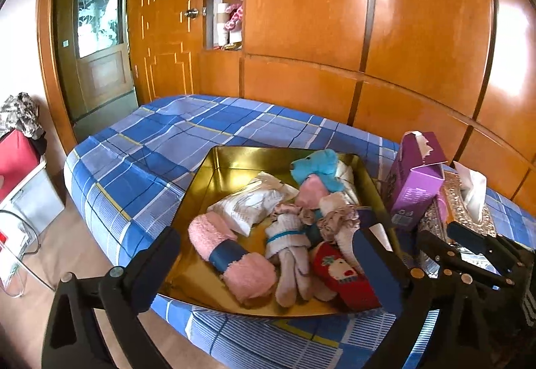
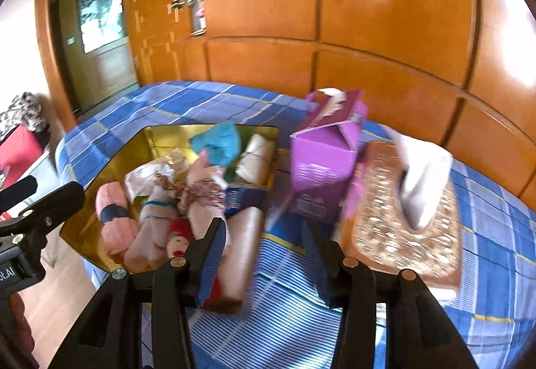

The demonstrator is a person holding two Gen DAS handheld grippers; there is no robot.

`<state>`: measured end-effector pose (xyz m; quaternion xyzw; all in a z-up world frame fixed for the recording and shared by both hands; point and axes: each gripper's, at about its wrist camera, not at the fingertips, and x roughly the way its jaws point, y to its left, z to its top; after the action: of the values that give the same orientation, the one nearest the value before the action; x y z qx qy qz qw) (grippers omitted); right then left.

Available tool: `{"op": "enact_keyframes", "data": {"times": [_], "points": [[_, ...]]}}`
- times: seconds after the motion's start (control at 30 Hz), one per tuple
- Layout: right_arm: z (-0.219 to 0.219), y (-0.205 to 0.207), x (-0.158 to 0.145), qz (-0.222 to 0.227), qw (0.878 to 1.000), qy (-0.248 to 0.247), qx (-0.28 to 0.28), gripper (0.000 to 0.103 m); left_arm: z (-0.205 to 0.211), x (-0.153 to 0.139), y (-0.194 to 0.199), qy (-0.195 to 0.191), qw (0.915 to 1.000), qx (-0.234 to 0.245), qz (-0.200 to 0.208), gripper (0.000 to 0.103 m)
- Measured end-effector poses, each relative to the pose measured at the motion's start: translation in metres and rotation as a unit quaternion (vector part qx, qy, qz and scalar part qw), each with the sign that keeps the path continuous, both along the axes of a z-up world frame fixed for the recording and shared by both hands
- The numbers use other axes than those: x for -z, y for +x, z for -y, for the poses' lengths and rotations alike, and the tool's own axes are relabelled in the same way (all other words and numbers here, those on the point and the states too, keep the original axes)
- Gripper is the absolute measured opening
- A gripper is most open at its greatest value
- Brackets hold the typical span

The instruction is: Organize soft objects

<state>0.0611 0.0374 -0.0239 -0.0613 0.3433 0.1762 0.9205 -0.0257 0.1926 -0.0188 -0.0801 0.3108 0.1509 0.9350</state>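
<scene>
On the blue plaid bedspread (image 1: 140,147) we record one gold metal tray (image 1: 214,168), holding the soft objects. Contents, read by clock face from the tray's middle in the left wrist view: a pink fleece roll with a blue band (image 1: 231,260) at 7 o'clock; a white plastic packet (image 1: 254,204) near centre; a blue plush toy (image 1: 318,168) at 1 o'clock; bundled pale socks (image 1: 288,255) at 6 o'clock; a red sock with a cartoon face (image 1: 341,275) at 5 o'clock.

At 3 o'clock of the tray we list a purple carton (image 1: 415,181), torn open at the top, and just beside it an ornate tissue box (image 1: 469,208) with a tissue standing up.

We note the left gripper (image 1: 264,255) spread to its widest, hanging over the tray's near edge, nothing between its fingers; whether its right finger (image 1: 375,265) brushes the red sock we cannot tell.

We note the right gripper (image 2: 264,255) partly spread and empty, over the bedspread between tray and tissue box. Its view is blurred. Its left finger (image 2: 211,255) overlaps the tray's corner; contact cannot be judged.
</scene>
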Motion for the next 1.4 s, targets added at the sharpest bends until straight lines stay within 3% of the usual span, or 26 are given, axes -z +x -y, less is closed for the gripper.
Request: {"op": "enact_keyframes", "data": {"times": [0.4, 1.4], "points": [[0.014, -0.011, -0.003, 0.018, 1.0, -0.002, 0.02, 0.048, 0.02, -0.002, -0.003, 0.015, 0.9998, 0.012, -0.001, 0.103], [0.014, -0.014, -0.004, 0.017, 1.0, 0.0, 0.02, 0.048, 0.021, -0.001, -0.003, 0.015, 0.9998, 0.014, -0.004, 0.103]]}}
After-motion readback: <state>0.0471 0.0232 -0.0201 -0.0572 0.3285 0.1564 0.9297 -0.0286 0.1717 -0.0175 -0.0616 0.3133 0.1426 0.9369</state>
